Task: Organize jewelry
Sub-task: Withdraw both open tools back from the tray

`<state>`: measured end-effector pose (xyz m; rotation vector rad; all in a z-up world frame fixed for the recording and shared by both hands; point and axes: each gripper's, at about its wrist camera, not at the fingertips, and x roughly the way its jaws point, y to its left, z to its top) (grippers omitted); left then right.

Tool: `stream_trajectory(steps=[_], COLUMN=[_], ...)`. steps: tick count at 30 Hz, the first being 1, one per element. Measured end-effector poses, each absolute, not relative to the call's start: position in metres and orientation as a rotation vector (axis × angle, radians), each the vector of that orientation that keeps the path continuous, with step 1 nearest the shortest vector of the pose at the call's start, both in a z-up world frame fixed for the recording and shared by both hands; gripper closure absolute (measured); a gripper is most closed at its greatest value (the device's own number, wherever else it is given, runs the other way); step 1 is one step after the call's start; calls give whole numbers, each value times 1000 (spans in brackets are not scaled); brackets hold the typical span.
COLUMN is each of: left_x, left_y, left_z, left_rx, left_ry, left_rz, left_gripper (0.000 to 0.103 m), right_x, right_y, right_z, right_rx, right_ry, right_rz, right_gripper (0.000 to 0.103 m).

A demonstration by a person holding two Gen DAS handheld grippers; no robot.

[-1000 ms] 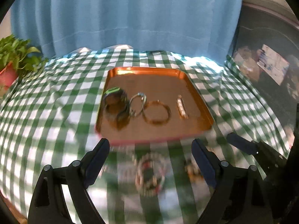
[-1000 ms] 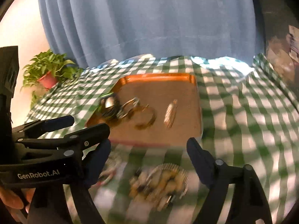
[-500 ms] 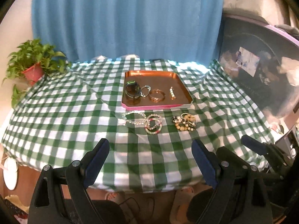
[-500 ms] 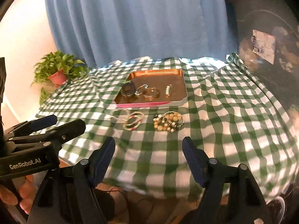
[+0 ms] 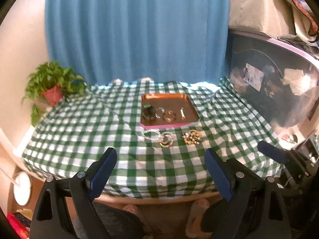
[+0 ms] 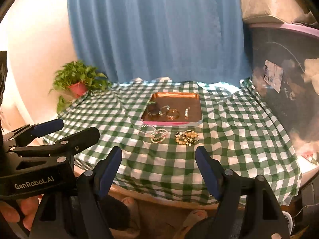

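A copper tray sits mid-table on the green checked cloth. It holds a dark bangle, a silver ring bracelet, a gold bangle and a small clasp piece. In front of the tray lie a clear bead bracelet, a coiled bead bracelet and a gold-and-black bead cluster. My left gripper and right gripper are both open and empty, held back off the table's front edge.
A potted plant stands at the table's far left corner. A blue curtain hangs behind. A large dark curved container stands at the right. The left gripper also shows in the right wrist view. Bare feet show below the table edge.
Both grippers have pulled far back and up from just above the beaded bracelets to beyond the table's front edge. The jewelry has not moved.
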<state>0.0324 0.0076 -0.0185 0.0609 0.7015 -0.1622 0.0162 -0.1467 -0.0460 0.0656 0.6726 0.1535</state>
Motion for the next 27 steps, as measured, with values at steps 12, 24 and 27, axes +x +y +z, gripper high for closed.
stream_trajectory(steps=[12,24,27], left_x=[41,64,78], left_y=[15,23,30], left_z=[-33,-67,-82], left_rx=[45,58,34], left_ry=[743,733,753], left_rz=[-182,-175,-176], left_gripper=[14,14,14], right_x=[18,40,48], right_y=[-139,-137,-141], right_z=[-53,-83,-95], right_rx=[75,63,53], right_ry=[675,714,720], right_rz=[153,173,177], right_gripper=[30,29,29])
